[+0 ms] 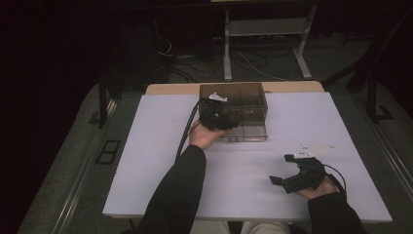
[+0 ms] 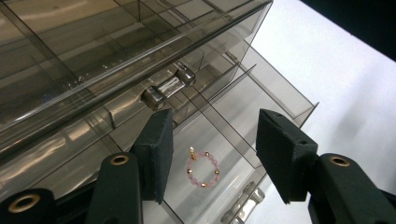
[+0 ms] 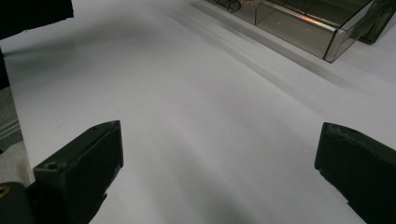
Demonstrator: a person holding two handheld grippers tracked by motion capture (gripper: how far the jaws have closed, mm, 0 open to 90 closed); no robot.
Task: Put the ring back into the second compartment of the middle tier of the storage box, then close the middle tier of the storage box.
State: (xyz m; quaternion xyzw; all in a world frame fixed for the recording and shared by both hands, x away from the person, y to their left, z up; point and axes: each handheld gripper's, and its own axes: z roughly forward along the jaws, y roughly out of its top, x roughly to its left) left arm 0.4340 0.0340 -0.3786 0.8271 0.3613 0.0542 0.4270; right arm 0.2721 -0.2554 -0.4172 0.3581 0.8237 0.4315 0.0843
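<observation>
My left gripper [image 2: 212, 156] hangs open over the pulled-out drawer [image 2: 261, 100] with the pink bead ring [image 2: 203, 169] lying loose on its floor, so I judge the drop done and next I must back out and push it shut.

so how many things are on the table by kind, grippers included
grippers: 2, left gripper over the open drawer, right gripper above the bare table
smoky clear drawer box: 1
pink bead bracelet, lying in the drawer: 1
total: 4
</observation>
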